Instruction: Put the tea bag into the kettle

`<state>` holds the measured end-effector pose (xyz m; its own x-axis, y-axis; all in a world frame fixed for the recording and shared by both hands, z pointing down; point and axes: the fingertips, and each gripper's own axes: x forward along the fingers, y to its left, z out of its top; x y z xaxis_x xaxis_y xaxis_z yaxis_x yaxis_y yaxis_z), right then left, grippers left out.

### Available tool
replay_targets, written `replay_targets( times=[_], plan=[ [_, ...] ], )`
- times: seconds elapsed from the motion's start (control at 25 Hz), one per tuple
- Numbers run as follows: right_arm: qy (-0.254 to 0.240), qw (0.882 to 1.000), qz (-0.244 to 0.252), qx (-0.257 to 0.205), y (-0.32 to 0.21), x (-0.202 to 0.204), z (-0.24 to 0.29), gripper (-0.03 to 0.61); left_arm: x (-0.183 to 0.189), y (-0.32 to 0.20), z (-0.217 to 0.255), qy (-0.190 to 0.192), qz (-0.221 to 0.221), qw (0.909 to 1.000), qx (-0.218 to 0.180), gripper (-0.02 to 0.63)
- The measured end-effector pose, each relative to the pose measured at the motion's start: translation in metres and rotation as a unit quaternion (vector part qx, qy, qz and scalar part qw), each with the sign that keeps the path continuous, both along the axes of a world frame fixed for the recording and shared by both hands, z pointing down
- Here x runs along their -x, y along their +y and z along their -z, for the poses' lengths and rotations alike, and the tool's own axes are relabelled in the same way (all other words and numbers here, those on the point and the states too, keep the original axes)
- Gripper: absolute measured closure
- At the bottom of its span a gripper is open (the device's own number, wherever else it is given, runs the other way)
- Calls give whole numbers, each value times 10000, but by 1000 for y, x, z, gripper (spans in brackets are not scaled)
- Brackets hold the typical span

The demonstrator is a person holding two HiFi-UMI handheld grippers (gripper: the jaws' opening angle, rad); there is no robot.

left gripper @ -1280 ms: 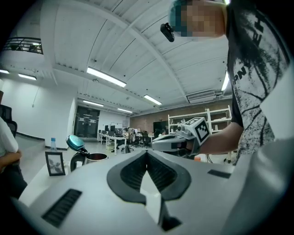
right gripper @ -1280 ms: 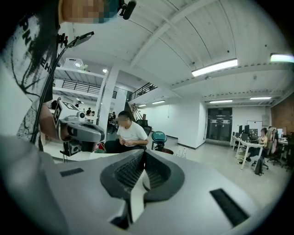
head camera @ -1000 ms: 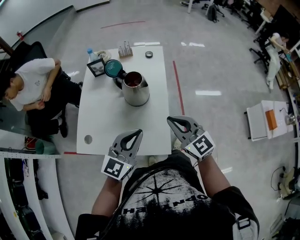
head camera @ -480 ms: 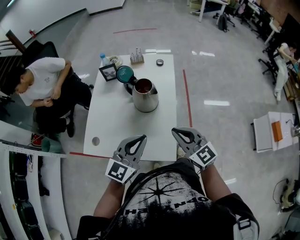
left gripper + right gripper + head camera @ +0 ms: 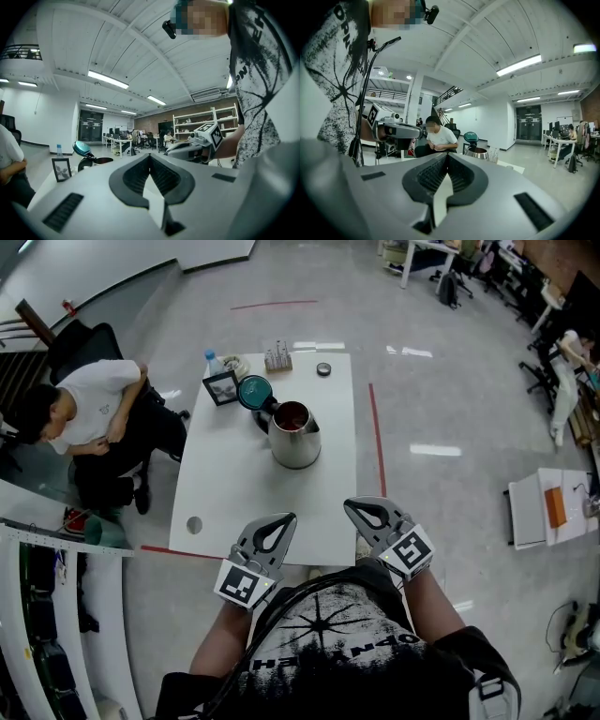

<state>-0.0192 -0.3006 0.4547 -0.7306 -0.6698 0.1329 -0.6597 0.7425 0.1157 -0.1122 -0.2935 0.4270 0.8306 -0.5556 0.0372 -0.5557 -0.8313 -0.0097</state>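
The steel kettle (image 5: 293, 437) stands on the white table (image 5: 234, 493) with its teal lid (image 5: 253, 390) flipped open. Its inside looks dark red. I cannot make out a tea bag in any view. My left gripper (image 5: 284, 519) and right gripper (image 5: 353, 505) hover side by side over the table's near edge, both shut and empty. The left gripper (image 5: 150, 157) sees the teal lid (image 5: 82, 148) low at the left. Beyond the tip of the right gripper (image 5: 447, 157) stands the kettle (image 5: 477, 152).
At the table's far end are a photo frame (image 5: 221, 387), a water bottle (image 5: 214, 362), a small rack of upright pieces (image 5: 277, 357) and a small dark round thing (image 5: 323, 369). A person (image 5: 89, 413) sits at the table's left. A cable hole (image 5: 194, 524) is near the front left corner.
The head view has shifted, so the table and kettle now sit lower and further right in the picture. Both grippers stay shut at the near edge.
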Motion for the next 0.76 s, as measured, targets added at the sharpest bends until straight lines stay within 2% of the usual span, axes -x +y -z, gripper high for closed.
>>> replay_targets(
  times=[0.76],
  plan=[
    [233,9997,-29,-15,8,9,-4,568,5,5,-1,-18,-108,9999,-61,606]
  ],
)
